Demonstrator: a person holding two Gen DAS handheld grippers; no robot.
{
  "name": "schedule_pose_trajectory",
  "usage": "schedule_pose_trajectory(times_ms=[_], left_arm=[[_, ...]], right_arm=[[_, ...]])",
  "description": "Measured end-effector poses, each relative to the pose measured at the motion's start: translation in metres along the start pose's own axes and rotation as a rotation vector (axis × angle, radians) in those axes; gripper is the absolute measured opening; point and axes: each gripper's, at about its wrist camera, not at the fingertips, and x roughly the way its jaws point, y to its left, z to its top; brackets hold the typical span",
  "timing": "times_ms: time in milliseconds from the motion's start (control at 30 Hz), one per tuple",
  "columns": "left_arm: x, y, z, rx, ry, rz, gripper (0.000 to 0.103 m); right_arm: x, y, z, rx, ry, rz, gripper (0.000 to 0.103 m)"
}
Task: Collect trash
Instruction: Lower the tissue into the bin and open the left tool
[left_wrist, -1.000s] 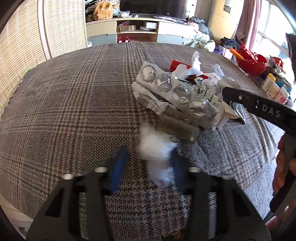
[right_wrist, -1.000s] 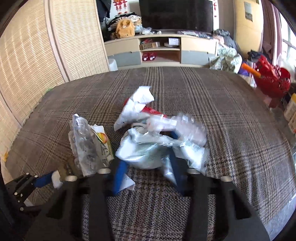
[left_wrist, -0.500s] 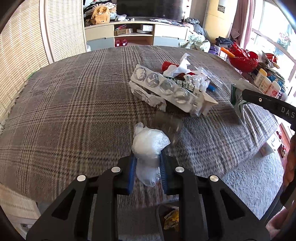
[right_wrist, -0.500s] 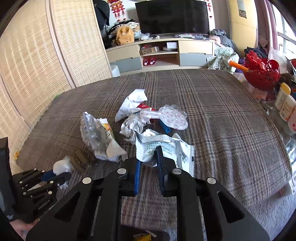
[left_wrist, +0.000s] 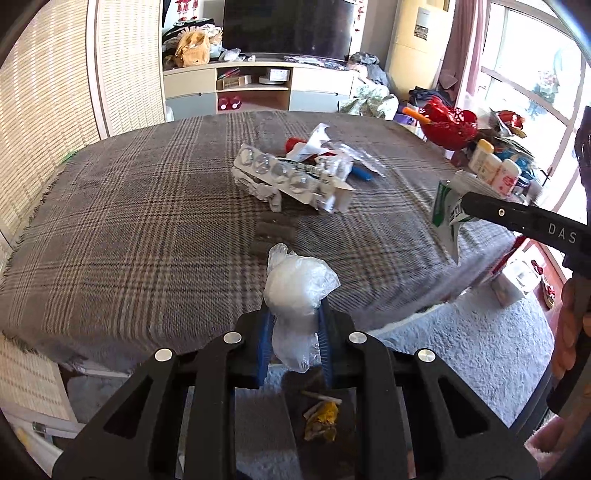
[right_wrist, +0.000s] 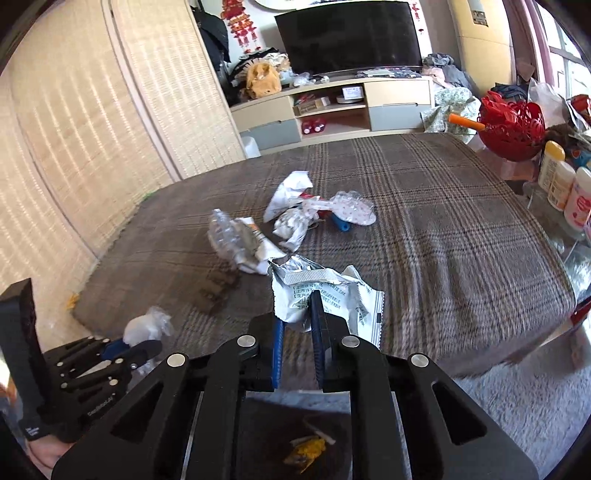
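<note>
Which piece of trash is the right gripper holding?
Start at the brown plaid blanket, then its near edge. The right gripper pinches a crinkled silver foil wrapper. Unlike the scattered scraps behind, it is printed with black text and lifted off the blanket.

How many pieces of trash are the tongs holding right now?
2. The left tongs grip a crumpled white plastic bag; the right tongs pinch a silver wrapper. Both are lifted off the table, above the bin. Other trash remains on the table.
</note>
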Motion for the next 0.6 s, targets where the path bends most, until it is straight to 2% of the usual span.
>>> schedule_pose_trajectory(times_ms=[367,600], left_arm=[[-0.027,-0.019,-0.032,-0.010,0.013,-0.007,0.020],[-0.027,-0.029,-0.059,-0.006,0.050,-0.017,0.020]], right_arm=[[-0.033,0.002,-0.041,0.018,0.008,0.014,0.015],[-0.032,0.002,-0.081,0.034,0.072,0.027,0.015]])
